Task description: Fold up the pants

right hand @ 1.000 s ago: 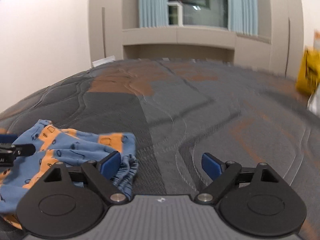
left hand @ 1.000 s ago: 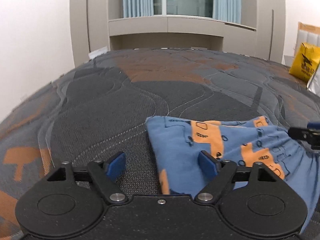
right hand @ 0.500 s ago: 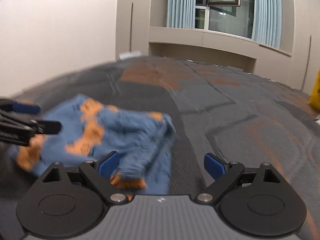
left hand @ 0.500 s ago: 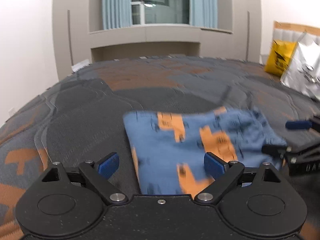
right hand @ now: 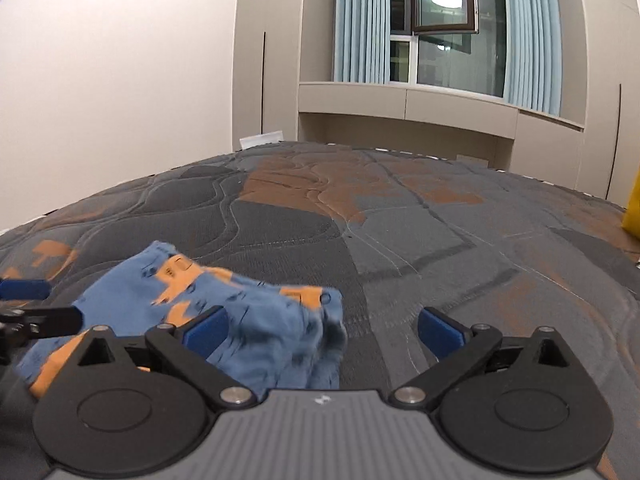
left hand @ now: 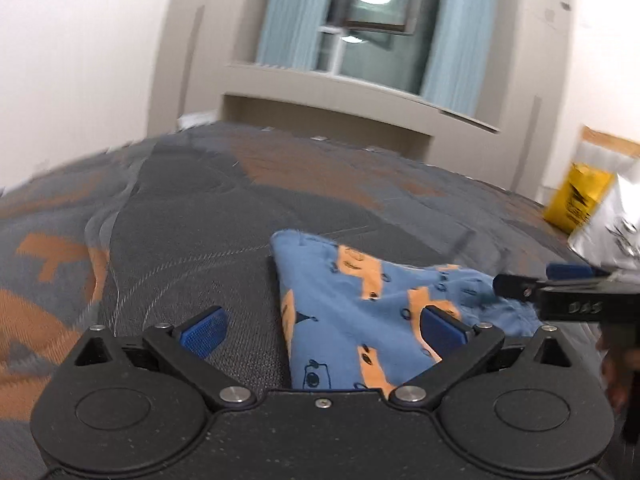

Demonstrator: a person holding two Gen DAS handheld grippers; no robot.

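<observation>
Left wrist view shows the pants (left hand: 360,312) bundled on the bed (left hand: 180,240), spread left-right between both claws, nearer-right of the left claw (left hand: 320,326) and nearer-left of the right claw (right hand: 320,330), both opening wide, gripping nothing.

the letters "das" stand on the right claw (left hand: 560,280), seen from the left wrist.

Quilted mattress (right hand: 420,240), yellow bag (left hand: 576,200), blue curtains (right hand: 360,20), window (right hand: 444,20)
</observation>
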